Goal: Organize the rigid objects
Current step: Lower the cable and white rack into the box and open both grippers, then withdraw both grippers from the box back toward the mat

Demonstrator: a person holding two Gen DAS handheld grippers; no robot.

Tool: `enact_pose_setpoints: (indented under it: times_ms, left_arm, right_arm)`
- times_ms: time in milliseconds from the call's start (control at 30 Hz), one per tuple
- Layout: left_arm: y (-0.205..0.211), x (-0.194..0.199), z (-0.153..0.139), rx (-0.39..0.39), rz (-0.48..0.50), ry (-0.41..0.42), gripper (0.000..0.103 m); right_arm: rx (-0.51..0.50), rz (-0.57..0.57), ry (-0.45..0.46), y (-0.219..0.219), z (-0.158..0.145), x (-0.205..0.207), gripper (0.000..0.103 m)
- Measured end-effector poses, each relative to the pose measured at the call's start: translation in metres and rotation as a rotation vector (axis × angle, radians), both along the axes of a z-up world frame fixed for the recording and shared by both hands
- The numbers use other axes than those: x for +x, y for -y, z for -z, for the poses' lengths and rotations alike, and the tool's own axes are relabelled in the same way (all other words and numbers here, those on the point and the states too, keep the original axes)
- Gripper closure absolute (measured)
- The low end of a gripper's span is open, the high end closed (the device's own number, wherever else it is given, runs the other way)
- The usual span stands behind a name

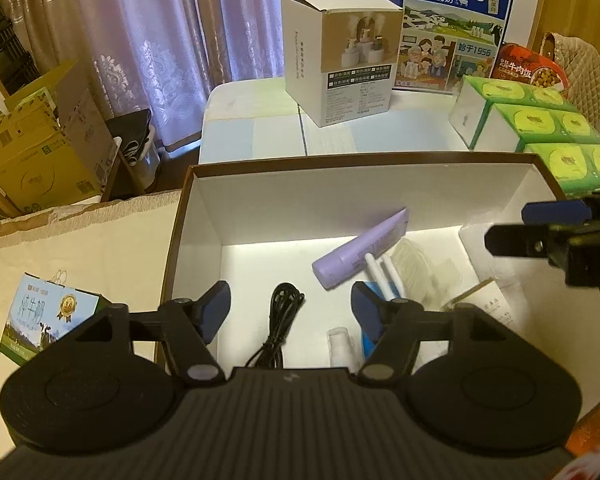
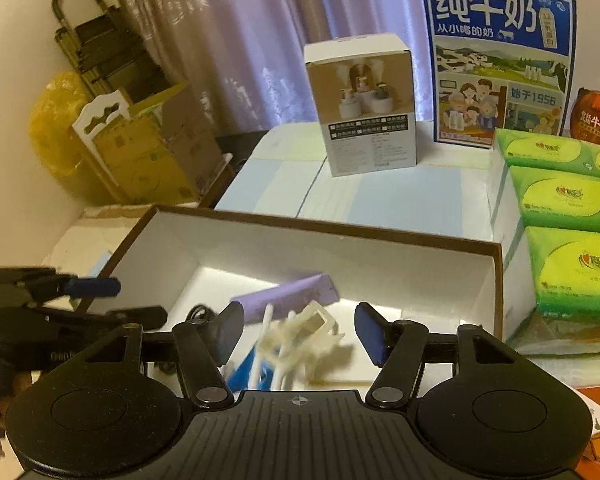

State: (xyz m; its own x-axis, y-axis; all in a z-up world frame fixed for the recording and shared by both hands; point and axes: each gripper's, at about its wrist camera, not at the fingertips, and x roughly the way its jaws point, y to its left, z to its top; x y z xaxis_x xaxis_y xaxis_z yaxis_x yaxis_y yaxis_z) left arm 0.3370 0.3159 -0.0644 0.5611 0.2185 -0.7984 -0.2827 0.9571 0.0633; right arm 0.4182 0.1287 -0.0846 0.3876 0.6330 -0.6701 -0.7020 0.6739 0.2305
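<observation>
left tool: spread wide, nothing pinched, over the brown-rimmed white cardboard box
right tool: spread too, empty
left view only: black coiled cable on box floor
both views: lilac plastic tube mid-box

This is looking like a lived-in room of a home. Lilac patterned curtains are hanging well beyond the jaws, cardboard cartons are sitting on the floor to their left, and a milk carton and packs of green tissues are standing ahead and right on a low table.
</observation>
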Motion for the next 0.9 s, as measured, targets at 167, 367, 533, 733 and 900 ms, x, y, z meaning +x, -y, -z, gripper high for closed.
enact_pose_setpoints:
  times_ms: [167, 367, 533, 733, 900]
  left_arm:
    - [0.010, -0.012, -0.007, -0.017, 0.000, 0.013, 0.038]
    - [0.033, -0.027, -0.018, -0.040, 0.004, 0.032, 0.038]
    - [0.059, -0.041, -0.028, -0.062, 0.010, 0.055, 0.038]
    - [0.097, -0.055, -0.034, -0.088, 0.039, 0.074, 0.038]
    - [0.133, -0.064, -0.035, -0.112, 0.069, 0.082, 0.038]
  right_arm:
    - [-0.018, -0.004, -0.002, 0.016, 0.004, -0.013, 0.044]
    - [0.007, 0.005, -0.018, 0.043, 0.001, -0.028, 0.043]
    - [0.034, 0.021, -0.013, 0.071, -0.007, -0.042, 0.043]
    - [0.053, 0.056, -0.004, 0.112, -0.014, -0.058, 0.043]
    - [0.061, 0.084, -0.011, 0.147, -0.015, -0.069, 0.043]
